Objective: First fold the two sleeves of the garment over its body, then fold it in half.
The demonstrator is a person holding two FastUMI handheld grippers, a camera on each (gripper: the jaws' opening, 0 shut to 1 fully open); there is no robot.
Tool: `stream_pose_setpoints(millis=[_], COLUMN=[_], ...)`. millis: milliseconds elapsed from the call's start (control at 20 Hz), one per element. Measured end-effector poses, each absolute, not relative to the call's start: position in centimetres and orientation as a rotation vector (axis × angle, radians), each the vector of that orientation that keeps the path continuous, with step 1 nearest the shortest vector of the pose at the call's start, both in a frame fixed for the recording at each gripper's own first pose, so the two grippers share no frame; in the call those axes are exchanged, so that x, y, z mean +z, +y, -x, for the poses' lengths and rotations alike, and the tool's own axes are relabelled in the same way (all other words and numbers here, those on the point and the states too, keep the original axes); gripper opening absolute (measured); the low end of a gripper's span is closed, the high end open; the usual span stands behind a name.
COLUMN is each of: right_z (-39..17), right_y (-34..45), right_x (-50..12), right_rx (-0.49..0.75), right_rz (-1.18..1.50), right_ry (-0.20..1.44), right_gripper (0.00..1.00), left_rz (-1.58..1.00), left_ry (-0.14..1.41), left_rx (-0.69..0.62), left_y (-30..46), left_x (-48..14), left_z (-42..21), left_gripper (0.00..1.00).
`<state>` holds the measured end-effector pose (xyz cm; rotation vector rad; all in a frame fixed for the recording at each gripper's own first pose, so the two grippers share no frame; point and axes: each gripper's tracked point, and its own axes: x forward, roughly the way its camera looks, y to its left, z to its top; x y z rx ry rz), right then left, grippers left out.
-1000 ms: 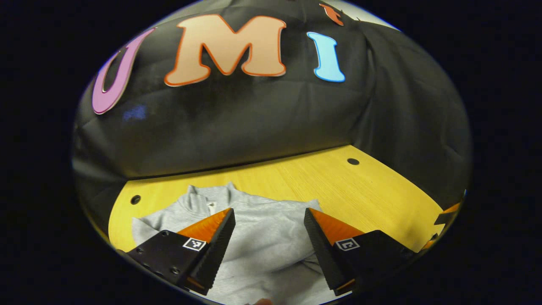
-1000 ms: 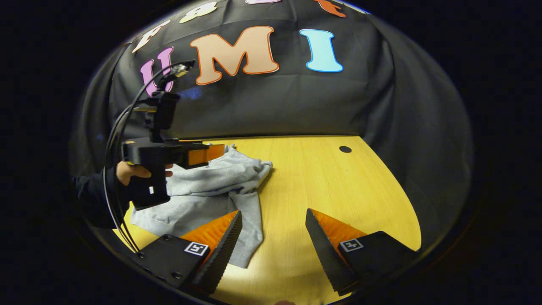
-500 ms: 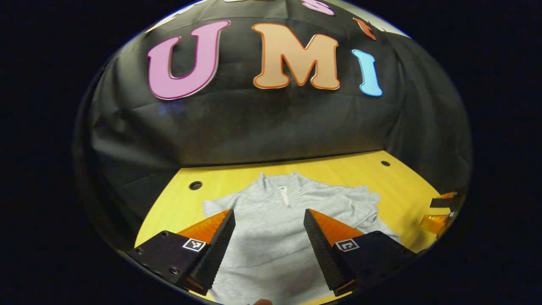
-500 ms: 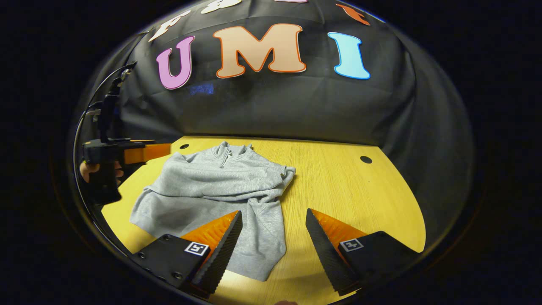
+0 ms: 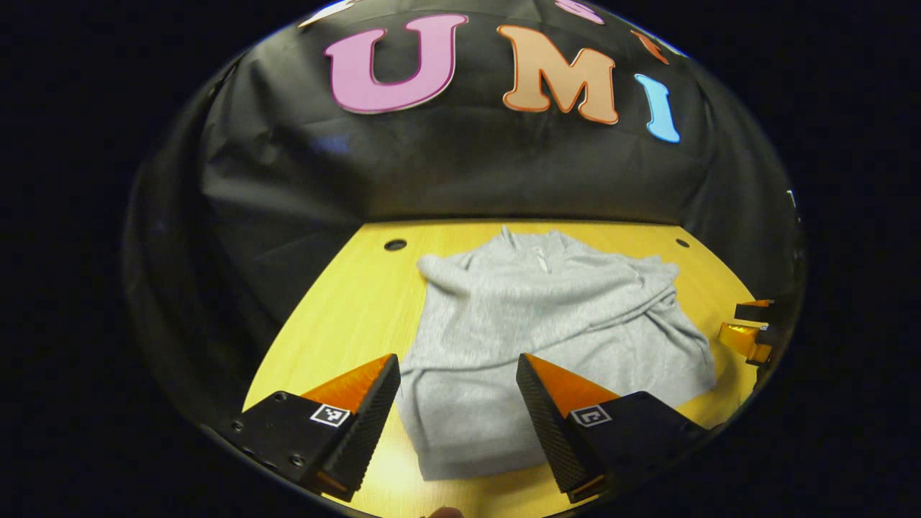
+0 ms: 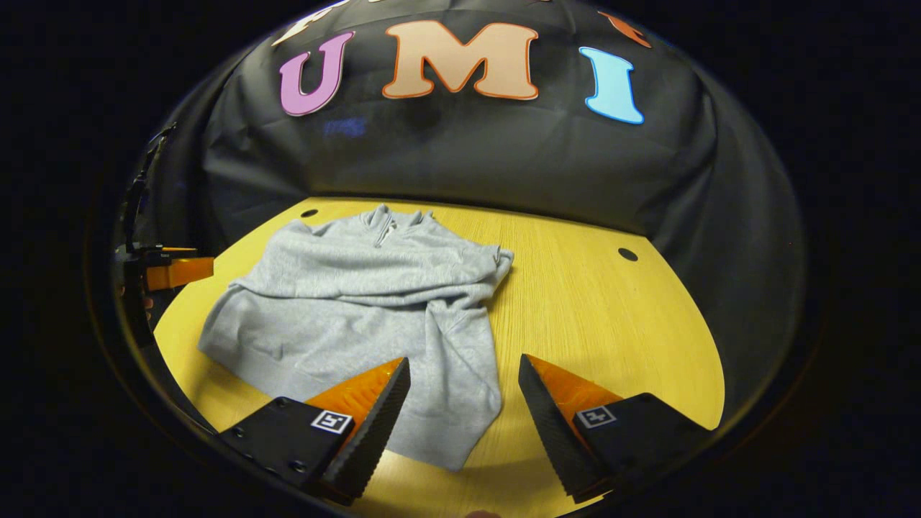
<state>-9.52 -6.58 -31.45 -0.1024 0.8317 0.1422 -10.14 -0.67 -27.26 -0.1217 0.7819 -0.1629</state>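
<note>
A grey zip-neck sweatshirt [image 5: 547,316] lies on the yellow wooden table [image 5: 345,302], collar toward the back wall, both sleeves folded across its body. In the right gripper view the sweatshirt [image 6: 360,302] shows one sleeve [image 6: 460,374] running down toward the near edge. My left gripper [image 5: 457,396] hovers open over the sweatshirt's near hem, holding nothing. My right gripper [image 6: 464,396] is open above that sleeve's cuff, also holding nothing. The left gripper [image 6: 169,273] appears at the left rim of the right gripper view, and the right gripper [image 5: 748,327] at the right rim of the left gripper view.
The table [image 6: 611,324] has small round holes near its back corners [image 6: 627,254] [image 5: 394,244]. Black cloth walls close in the back and sides. Bare tabletop lies to the right of the sweatshirt in the right gripper view.
Both grippers have pulled back toward the near edge and risen, still open. The left gripper moved off the sweatshirt's body to the left, so the whole garment now shows.
</note>
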Motion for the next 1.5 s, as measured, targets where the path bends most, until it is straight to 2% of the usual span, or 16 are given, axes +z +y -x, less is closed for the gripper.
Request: stream_pose_setpoints(millis=[50, 200, 650, 900, 1000, 1050, 1100, 1150, 1200, 1250, 1300, 1350, 1400, 1450, 1500], right_z=[10.1, 11.6, 15.1, 15.4, 15.4, 15.6, 15.7, 15.7, 15.7, 15.7, 15.7, 15.7, 15.7, 15.7, 15.6], right_y=[-6.4, -6.5, -6.5, -6.5, -6.6, -6.2, -6.1, -5.5, -5.4, -4.8, -4.6, -4.4, -4.3, -4.4, -4.2], right_x=[-32.2, -34.0, -37.9, -38.2, -38.3, -38.4, -38.4, -38.4, -38.2, -38.2, -38.3, -38.3, -38.0, -38.5, -38.3], right_rx=[0.147, 0.151, 0.124, 0.112, 0.117, 0.126, 0.128, 0.145, 0.151, 0.176, 0.181, 0.181, 0.185, 0.180, 0.171], right_rz=[0.109, 0.137, 0.105, 0.025, 0.037, 0.039, 0.044, 0.030, 0.033, 0.022, 0.008, -0.013, -0.030, -0.049, -0.081], right_ry=[0.851, 0.906, 1.052, 1.117, 1.133, 1.145, 1.154, 1.169, 1.175, 1.181, 1.184, 1.189, 1.193, 1.209, 1.220], right_gripper=[0.95, 0.98, 0.98, 0.95, 0.90, 0.94, 0.84, 0.82, 0.73, 0.64, 0.48, 0.33, 0.25, 0.24, 0.17], left_rz=[0.126, 0.123, 0.150, 0.158, 0.160, 0.165, 0.165, 0.160, 0.161, 0.160, 0.162, 0.160, 0.169, 0.190, 0.224], left_ry=[0.801, 0.887, 1.014, 1.002, 0.996, 0.994, 1.000, 1.001, 1.005, 1.002, 1.001, 1.002, 1.001, 0.990, 0.980], left_rx=[-0.172, -0.176, -0.160, -0.188, -0.189, -0.183, -0.186, -0.191, -0.205, -0.215, -0.223, -0.224, -0.236, -0.248, -0.248], left_y=[-0.6, -0.2, 0.2, 0.0, 0.1, 0.0, -0.2, -0.5, -0.8, -1.0, -1.1, -1.1, -1.4, -1.7, -1.9], left_x=[-28.2, -31.0, -35.6, -35.8, -35.7, -35.8, -35.7, -35.7, -35.7, -35.5, -35.5, -35.4, -35.4, -35.2, -35.0], left_z=[11.2, 13.8, 17.0, 16.7, 16.8, 16.6, 16.7, 16.6, 16.6, 16.5, 16.5, 16.4, 16.4, 16.3, 16.1], left_gripper=[0.95, 0.95, 0.95, 0.95, 0.95, 0.94, 0.91, 0.86, 0.77, 0.73, 0.60, 0.55, 0.51, 0.49, 0.27])
